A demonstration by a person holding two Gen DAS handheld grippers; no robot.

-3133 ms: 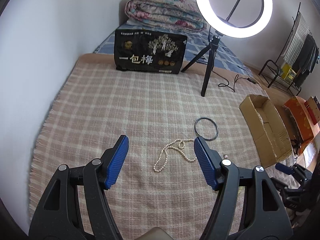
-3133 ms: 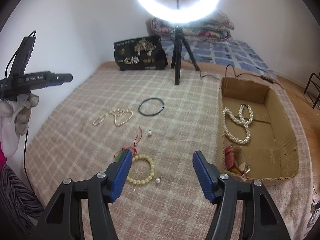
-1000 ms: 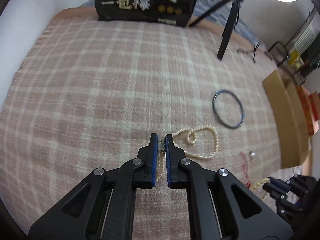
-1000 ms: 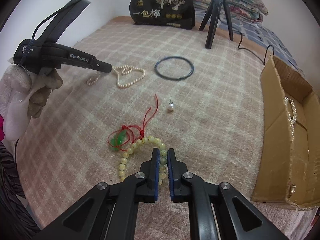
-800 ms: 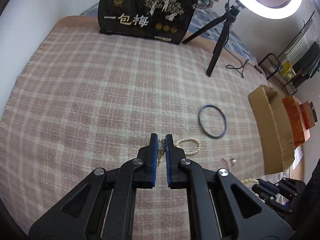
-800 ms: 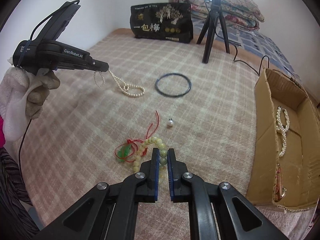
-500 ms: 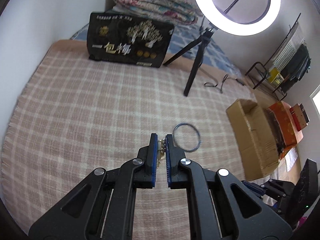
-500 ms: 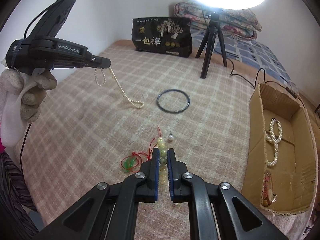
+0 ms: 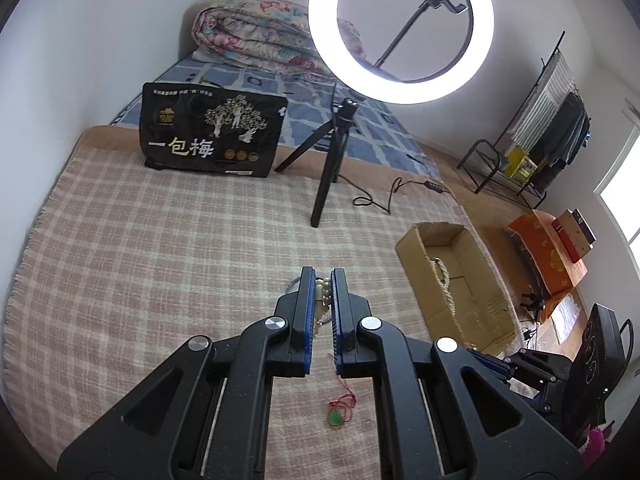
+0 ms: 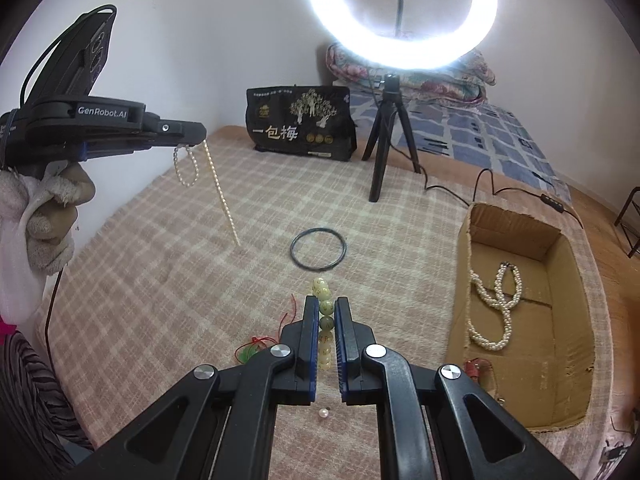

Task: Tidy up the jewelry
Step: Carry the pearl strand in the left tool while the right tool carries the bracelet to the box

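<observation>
My left gripper is shut on a thin pearl necklace. In the right wrist view the left gripper is lifted high at the left and the pearl necklace dangles from it clear of the blanket. My right gripper is shut on a pale yellow-green bead bracelet, held above the blanket. A dark bangle lies flat ahead. A cardboard box at the right holds a thicker pearl necklace.
A green pendant on red cord and a loose pearl lie on the checked blanket. A ring light on a tripod and a black bag stand at the back. The box sits right of the left gripper.
Both grippers have risen with their jewelry. The pearl necklace has come fully off the blanket and hangs free. The bead bracelet has been lifted away from the green pendant.
</observation>
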